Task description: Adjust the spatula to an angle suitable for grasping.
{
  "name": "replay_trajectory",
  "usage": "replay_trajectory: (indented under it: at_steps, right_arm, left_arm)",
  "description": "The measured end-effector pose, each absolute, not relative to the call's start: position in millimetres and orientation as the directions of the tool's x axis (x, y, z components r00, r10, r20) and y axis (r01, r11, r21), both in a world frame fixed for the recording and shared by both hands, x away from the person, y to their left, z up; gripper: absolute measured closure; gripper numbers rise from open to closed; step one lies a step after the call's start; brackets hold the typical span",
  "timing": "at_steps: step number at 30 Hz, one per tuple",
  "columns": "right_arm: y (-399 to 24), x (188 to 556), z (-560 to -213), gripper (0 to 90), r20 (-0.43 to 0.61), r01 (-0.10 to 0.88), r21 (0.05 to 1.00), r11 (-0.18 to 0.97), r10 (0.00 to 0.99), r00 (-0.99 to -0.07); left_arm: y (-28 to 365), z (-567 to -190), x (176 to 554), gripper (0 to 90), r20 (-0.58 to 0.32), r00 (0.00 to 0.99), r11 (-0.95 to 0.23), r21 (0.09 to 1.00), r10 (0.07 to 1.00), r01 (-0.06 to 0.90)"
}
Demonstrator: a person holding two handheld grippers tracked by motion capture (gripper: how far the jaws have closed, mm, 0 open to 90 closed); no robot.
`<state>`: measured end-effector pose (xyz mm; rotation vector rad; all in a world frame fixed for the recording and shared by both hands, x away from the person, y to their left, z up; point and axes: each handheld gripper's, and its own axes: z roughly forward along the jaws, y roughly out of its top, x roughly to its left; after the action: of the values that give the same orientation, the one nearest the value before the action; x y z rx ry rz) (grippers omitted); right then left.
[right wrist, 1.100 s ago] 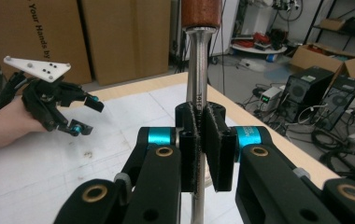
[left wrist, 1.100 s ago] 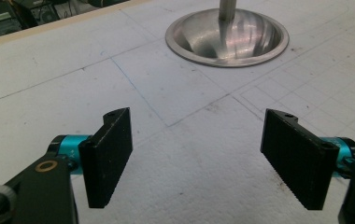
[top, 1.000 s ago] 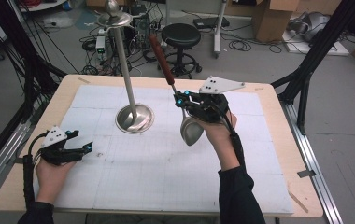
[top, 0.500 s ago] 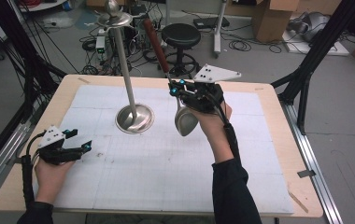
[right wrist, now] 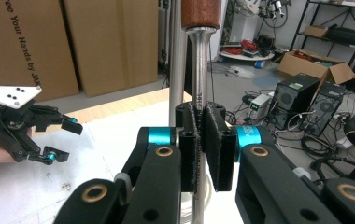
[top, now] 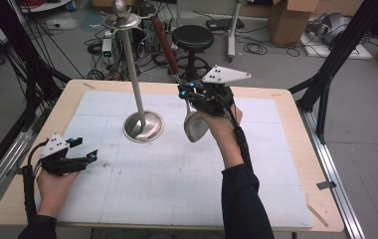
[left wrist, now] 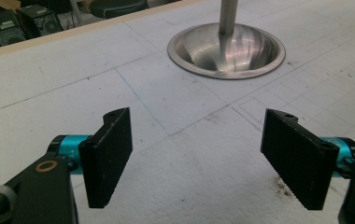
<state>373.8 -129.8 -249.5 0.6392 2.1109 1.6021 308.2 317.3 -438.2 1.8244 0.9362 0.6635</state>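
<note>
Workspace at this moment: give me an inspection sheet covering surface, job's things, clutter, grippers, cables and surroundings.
Surface: wooden table under a white gridded mat, faintly stained.
Job's things: ladle with a wooden handle held upright off the mat; steel stand with a dish base and tall pole beside it.
Clutter: nothing seen on the mat.
Grippers: right gripper clamped on the ladle's metal shaft; left gripper open, low over the mat.
Cables: black cable along each forearm.
Surroundings: stool, cardboard boxes, floor cables, computer cases.

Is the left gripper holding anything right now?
No, the left gripper has its jaws standing wide apart with just the bare white mat between them.
</note>
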Motion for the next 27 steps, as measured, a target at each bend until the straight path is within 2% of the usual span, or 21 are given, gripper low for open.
replay_trajectory:
  at_steps: [27]
  right_arm:
    - [-107,392,-256,84.7,-0.042,0.122,0.96,0.251,0.563,-0.825]
  left_arm:
    - [317,-439,308,25.6,0.047,0.563,-0.275,0.904,0.825,0.327]
